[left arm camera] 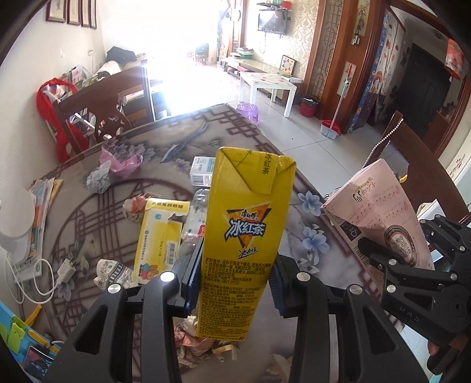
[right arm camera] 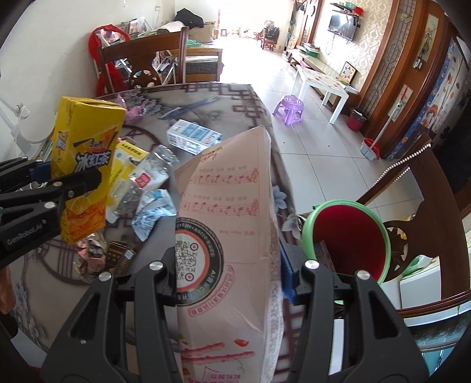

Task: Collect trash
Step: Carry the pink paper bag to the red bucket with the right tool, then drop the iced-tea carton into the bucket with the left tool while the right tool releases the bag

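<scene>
Left wrist: yellow carton (left arm camera: pixel 244 235) reads "冰红茶".

You're in a long living room with a pale tiled floor (left arm camera: pixel 297 138), and super bright daylight washes out the far end. There's a white low table (right arm camera: pixel 323 85) by the right wall, with a purple plastic stool (right arm camera: pixel 288 107) just in front of it. A TV (right arm camera: pixel 341 25) hangs on patterned wallpaper, framed pictures (left arm camera: pixel 70 13) sit on the left wall, and dark wooden chairs (right arm camera: pixel 144 56) stand around the patterned tablecloth (left arm camera: pixel 164 132).
</scene>
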